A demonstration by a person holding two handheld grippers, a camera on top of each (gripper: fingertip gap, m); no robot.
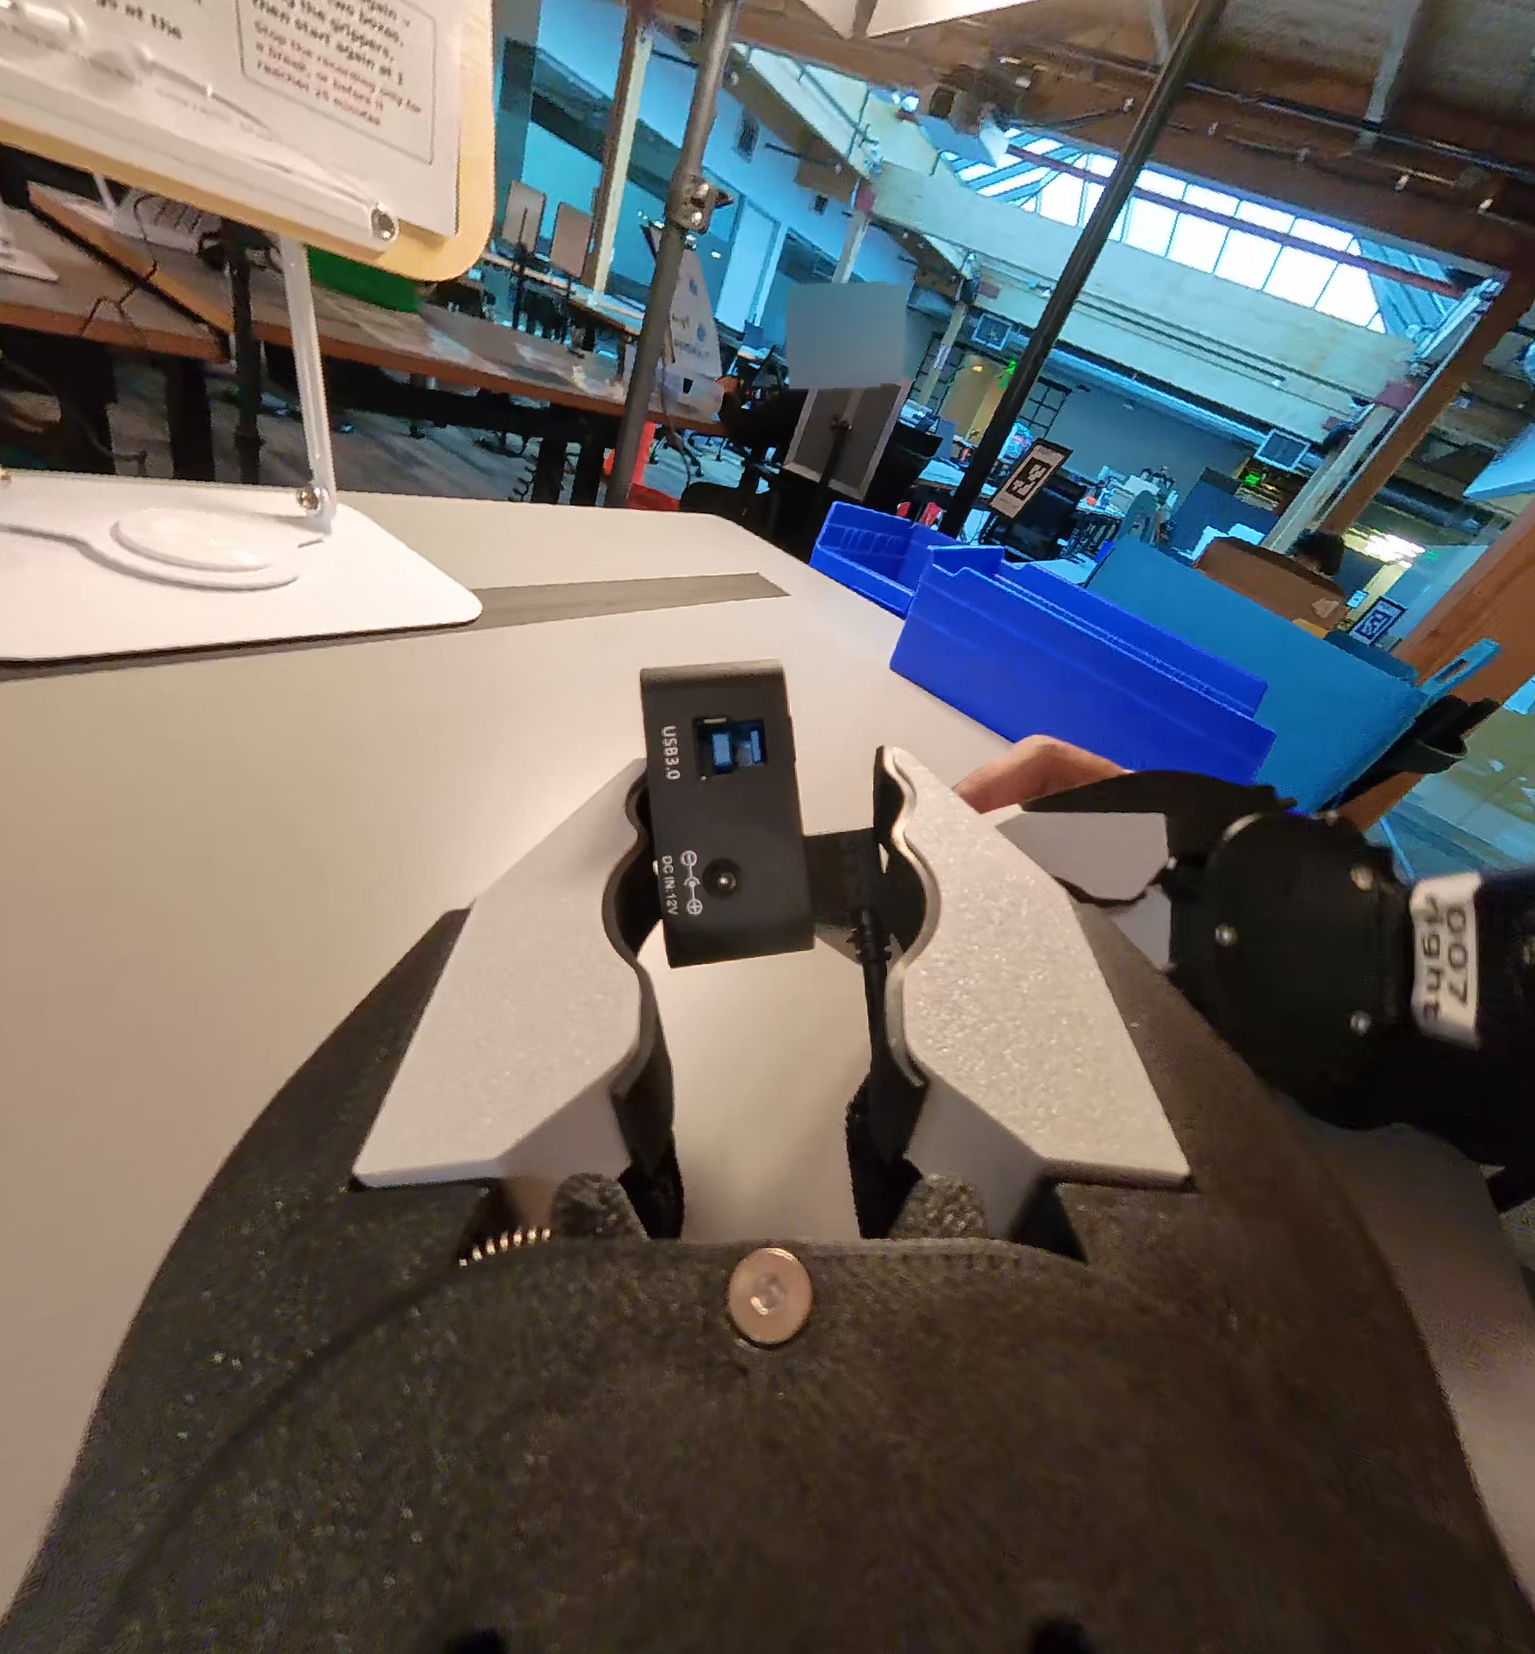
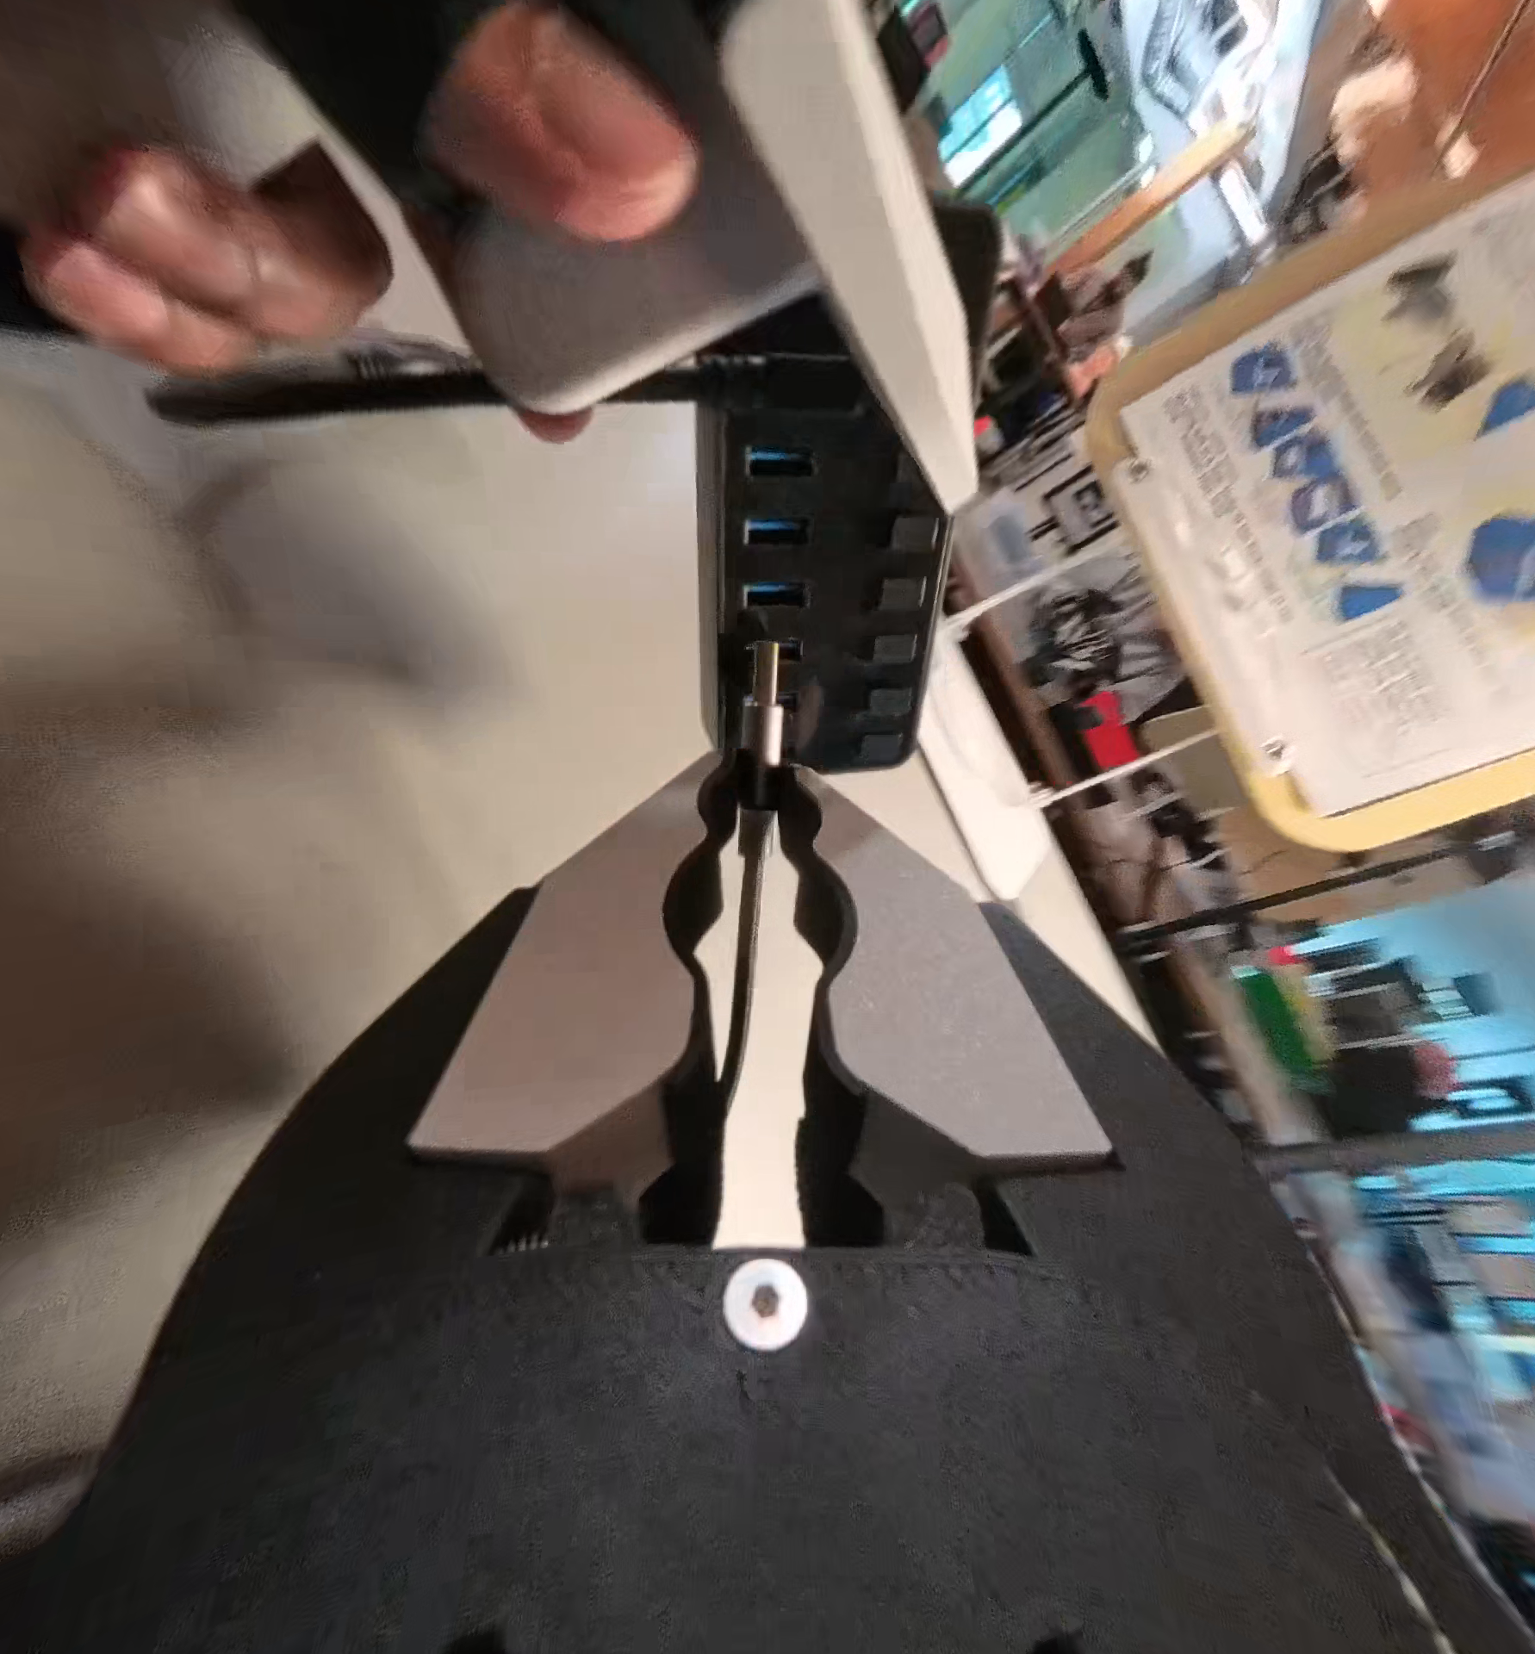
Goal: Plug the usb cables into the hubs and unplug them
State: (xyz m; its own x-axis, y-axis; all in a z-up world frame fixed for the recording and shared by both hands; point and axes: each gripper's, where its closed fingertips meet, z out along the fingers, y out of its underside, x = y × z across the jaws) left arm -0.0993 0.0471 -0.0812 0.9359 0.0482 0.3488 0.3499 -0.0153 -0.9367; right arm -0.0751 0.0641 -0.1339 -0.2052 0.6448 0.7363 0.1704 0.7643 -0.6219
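Left wrist view shows the left gripper [image 1: 759, 837] closed on a black USB hub [image 1: 726, 814], which stands on end between the two grey fingers, lifted above the grey table [image 1: 209, 850]; a black cable [image 1: 871, 967] leaves the hub on its right side. The right gripper [image 1: 1104, 805] comes in from the right, near the hub. In the right wrist view, which is blurred, the right gripper [image 2: 757, 788] pinches a silver USB plug [image 2: 762, 707], and the plug tip sits at one port in the hub's [image 2: 822, 582] row of blue ports. I cannot tell how deep it is inserted.
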